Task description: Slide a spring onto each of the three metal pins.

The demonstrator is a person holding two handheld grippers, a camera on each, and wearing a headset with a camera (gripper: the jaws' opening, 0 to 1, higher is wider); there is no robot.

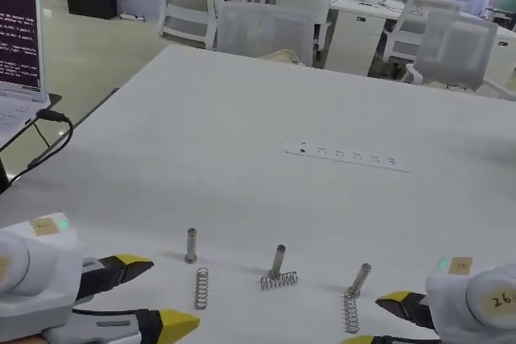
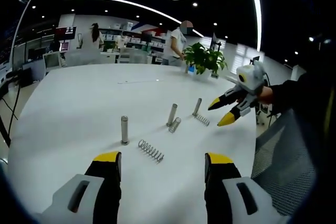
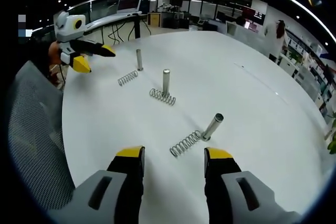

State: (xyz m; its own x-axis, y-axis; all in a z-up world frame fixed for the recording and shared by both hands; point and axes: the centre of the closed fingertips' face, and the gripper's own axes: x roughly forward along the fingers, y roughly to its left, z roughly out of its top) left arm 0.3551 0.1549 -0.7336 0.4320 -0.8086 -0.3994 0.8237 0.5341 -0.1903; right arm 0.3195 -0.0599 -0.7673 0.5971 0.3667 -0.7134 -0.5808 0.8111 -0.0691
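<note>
Lying flat on the table [image 1: 242, 118], three springs sit unthreaded, each beside its upright pin: left spring [image 1: 201, 288] by left pin [image 1: 191, 245], middle spring [image 1: 279, 280] at the foot of middle pin [image 1: 277, 261], right spring [image 1: 350, 312] by right pin [image 1: 359, 279]. The job looks unstarted. Left gripper [image 2: 163, 157] and right gripper [image 3: 173, 153] hover near, jaws spread and empty; next, one must pinch a spring and stand it over its pin.
</note>
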